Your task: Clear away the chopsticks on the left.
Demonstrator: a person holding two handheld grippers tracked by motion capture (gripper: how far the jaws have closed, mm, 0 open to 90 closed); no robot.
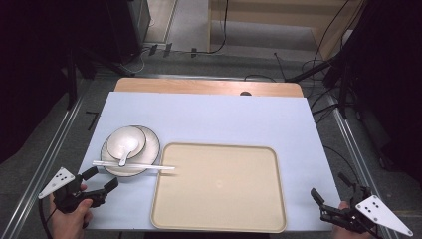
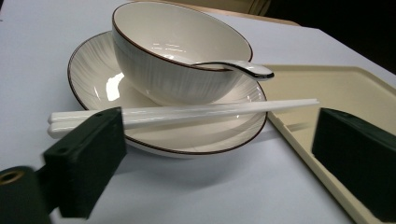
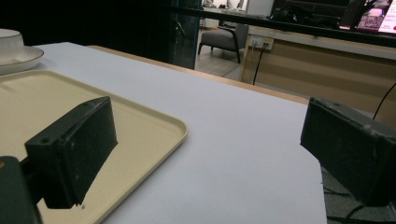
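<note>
A white bowl with a dark rim sits on a white plate at the table's left. A white spoon rests in the bowl, its handle over the rim. White chopsticks lie across the plate's near edge, their tips over the beige tray. My left gripper is open just short of the plate, holding nothing. My right gripper is open at the table's near right corner, past the tray's right edge.
The table is covered by a pale blue sheet, with a wooden strip along the far edge. Dark stands and cables surround the table on the floor. A chair stands far behind.
</note>
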